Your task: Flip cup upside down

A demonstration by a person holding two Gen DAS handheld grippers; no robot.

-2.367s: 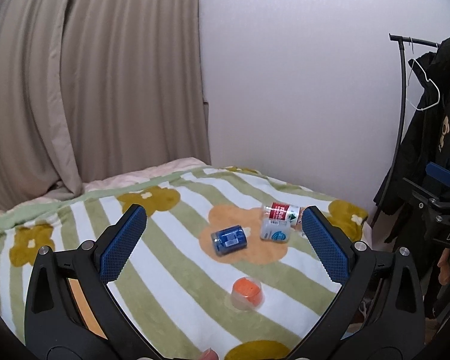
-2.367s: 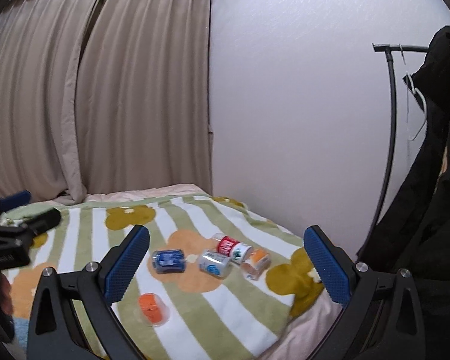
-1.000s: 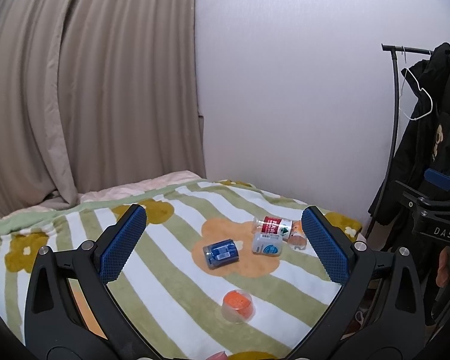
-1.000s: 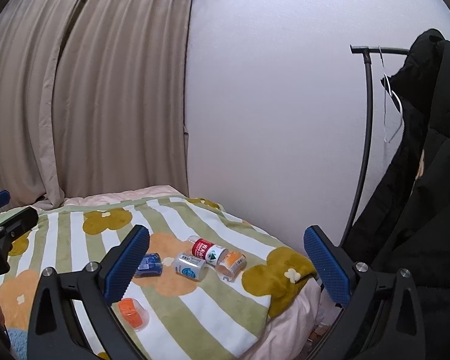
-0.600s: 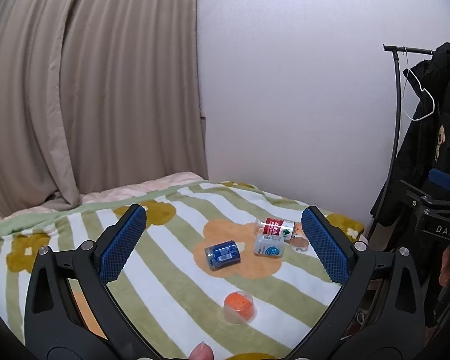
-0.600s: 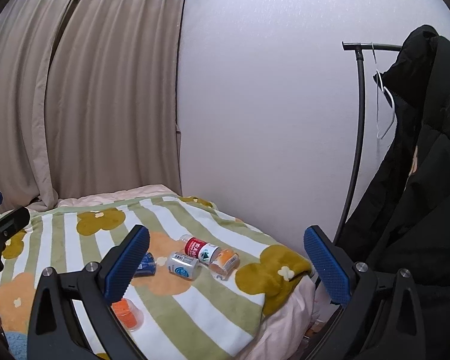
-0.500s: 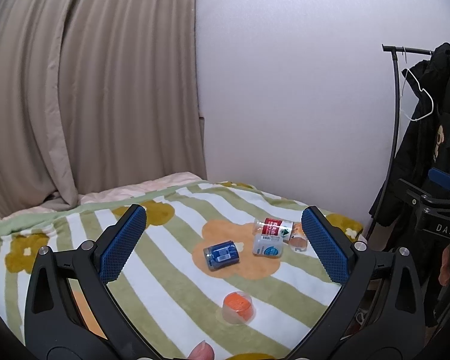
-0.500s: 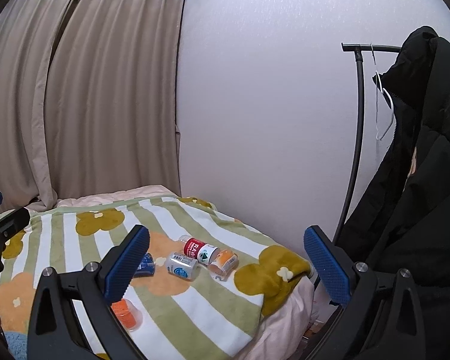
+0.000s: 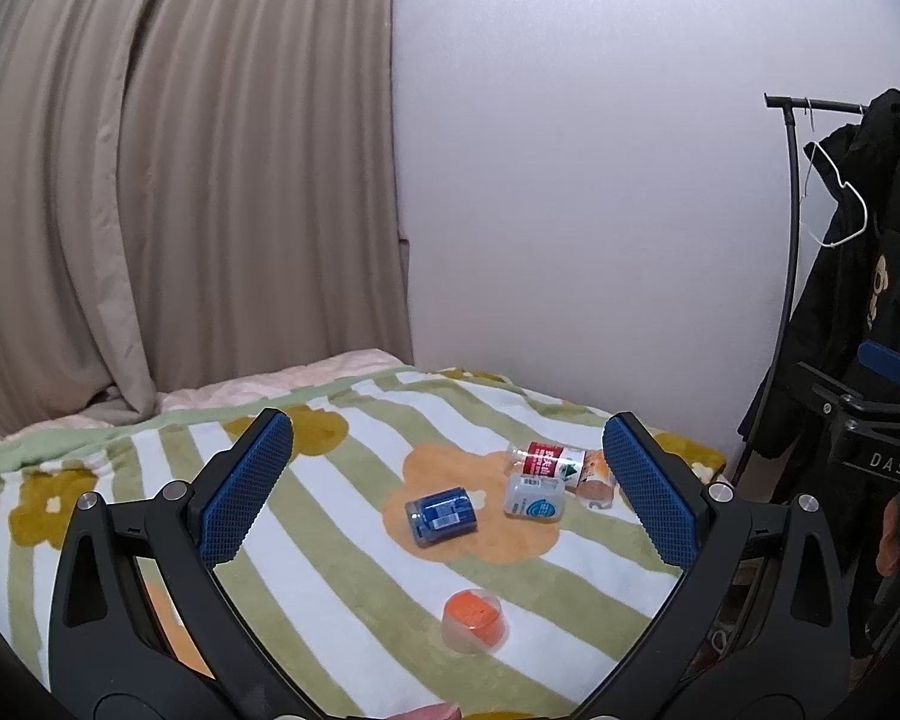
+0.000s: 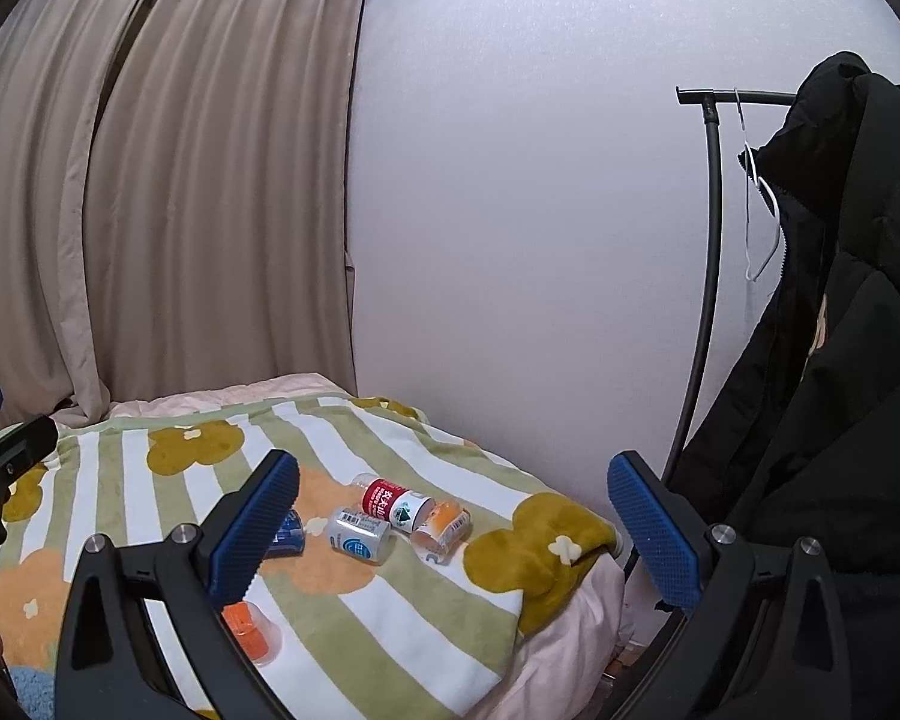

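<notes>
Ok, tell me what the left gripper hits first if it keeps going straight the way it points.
Probably the blanket around the blue can, which lies nearest the line between the open left gripper fingers. The orange cup sits lower, likely under that line. Depth is unclear.

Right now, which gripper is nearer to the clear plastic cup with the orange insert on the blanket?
Left. The left gripper hovers over the clear plastic cup with the orange insert, which sits low between its open jaws. The right gripper is off to the cup's right, farther away.
</notes>
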